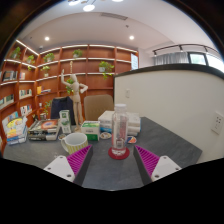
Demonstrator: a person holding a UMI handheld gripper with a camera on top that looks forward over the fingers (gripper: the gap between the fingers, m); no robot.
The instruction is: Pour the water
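Gripper view: gripper (118, 160) spread apart before a clear plastic bottle (120, 128).
It stands upright on a red round coaster (119, 154), grey tabletop (160, 140), just ahead of the fingers.

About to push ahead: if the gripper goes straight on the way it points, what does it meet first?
Most likely the clear bottle on its red base, standing just ahead of the open gripper, centred between the fingers. Depth is uncertain.

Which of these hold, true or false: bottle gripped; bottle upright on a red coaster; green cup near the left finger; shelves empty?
1. The gripper is shut on the bottle. False: fingers are open, bottle stands just ahead, between them.
2. The bottle stands upright on a red coaster. True.
3. A green cup sits just beyond the left finger. True.
4. The shelves behind are empty. False: they hold books and plants.
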